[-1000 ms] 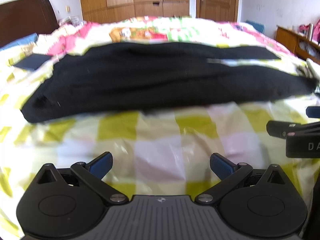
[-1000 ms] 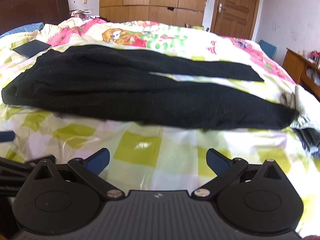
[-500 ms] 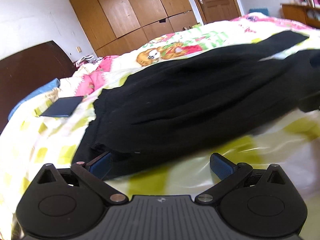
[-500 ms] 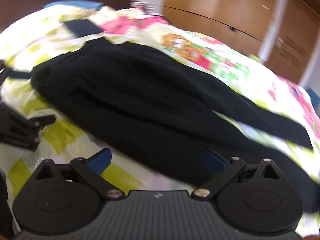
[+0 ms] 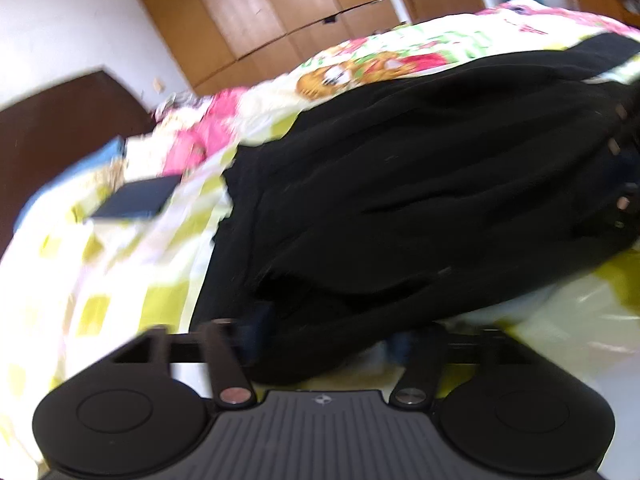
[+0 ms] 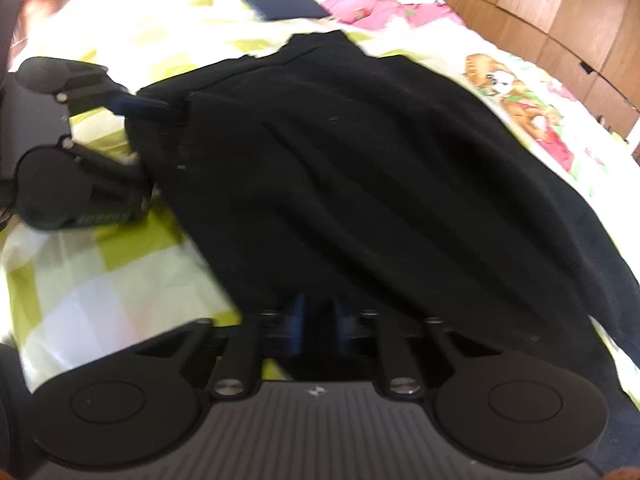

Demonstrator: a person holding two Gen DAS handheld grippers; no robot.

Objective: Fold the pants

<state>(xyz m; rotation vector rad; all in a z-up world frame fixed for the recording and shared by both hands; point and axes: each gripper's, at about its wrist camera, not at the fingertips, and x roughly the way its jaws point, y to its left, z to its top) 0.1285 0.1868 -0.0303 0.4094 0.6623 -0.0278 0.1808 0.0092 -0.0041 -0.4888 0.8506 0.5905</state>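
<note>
Black knit pants [image 6: 360, 184] lie spread across the bed's yellow-and-white checked quilt [image 6: 120, 280]. Right gripper [image 6: 318, 332] has just closed, its blue pads pinching the near edge of the pants. Left gripper [image 5: 328, 344], jaws just narrowing, straddles the waistband corner; whether its pads press the cloth I cannot tell.

The black pants [image 6: 360, 184] covered the middle of the bed, and both grippers sat at their near edge, the left gripper [image 6: 140, 140] crowding the corner just beside the right gripper [image 6: 318, 328]. Bare checked quilt [image 6: 100, 292] lay open between the two. Beyond the waistband a dark flat rectangle [image 6: 280, 0] lay on the quilt.
</note>
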